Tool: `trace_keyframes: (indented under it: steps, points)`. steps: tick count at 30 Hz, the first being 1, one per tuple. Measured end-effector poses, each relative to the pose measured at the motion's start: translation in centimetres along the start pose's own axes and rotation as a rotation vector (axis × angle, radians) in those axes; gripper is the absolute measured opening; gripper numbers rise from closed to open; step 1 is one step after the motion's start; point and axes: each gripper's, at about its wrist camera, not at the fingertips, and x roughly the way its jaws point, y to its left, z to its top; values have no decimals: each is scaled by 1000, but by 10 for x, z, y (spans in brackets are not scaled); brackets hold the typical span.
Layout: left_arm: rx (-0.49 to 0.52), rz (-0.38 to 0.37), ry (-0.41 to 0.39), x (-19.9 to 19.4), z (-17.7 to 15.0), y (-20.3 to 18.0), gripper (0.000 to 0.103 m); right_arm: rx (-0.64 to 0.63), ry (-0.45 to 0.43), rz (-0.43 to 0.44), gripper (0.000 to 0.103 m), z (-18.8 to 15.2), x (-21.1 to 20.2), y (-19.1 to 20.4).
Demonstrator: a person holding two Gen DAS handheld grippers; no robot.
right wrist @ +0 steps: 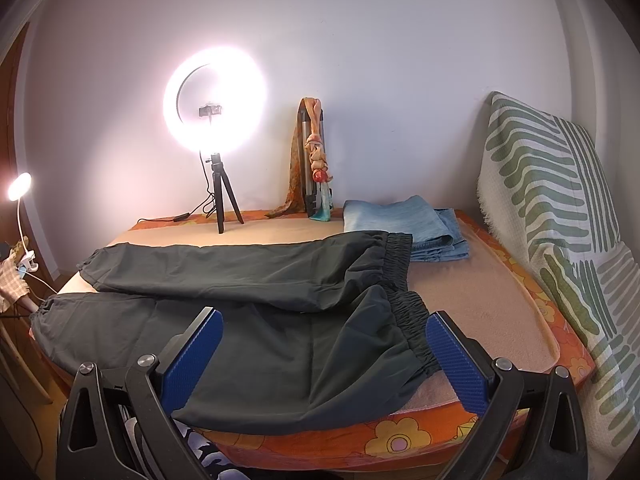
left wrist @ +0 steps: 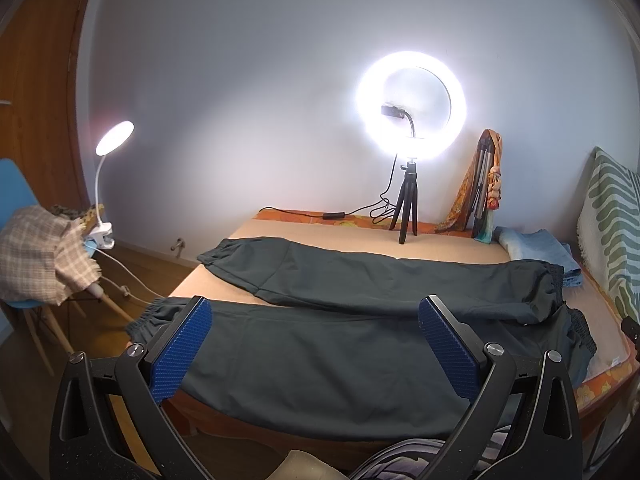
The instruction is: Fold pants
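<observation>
Along the near edge of the bed (right wrist: 532,320), both tools hang released: the left gripper (left wrist: 316,344) and the right gripper (right wrist: 324,354) each have their blue pads spread wide, holding nothing. Dark pants (right wrist: 240,312) lie flat across the bed, legs apart and pointing toward the left edge, with the elastic waistband toward the right edge and the near leg draping over the near edge. Behind the waistband, folded jeans (right wrist: 404,220) lie near the far right corner. A lit ring light (right wrist: 214,110) stands on a small tripod at the far edge.
</observation>
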Motion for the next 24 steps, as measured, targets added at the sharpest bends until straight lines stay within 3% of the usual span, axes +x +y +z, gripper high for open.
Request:
trace_keyframes:
  steps: [24]
  points:
    - [-1, 6, 0, 2, 1, 2, 102, 0, 8, 13, 103, 6, 4, 2]
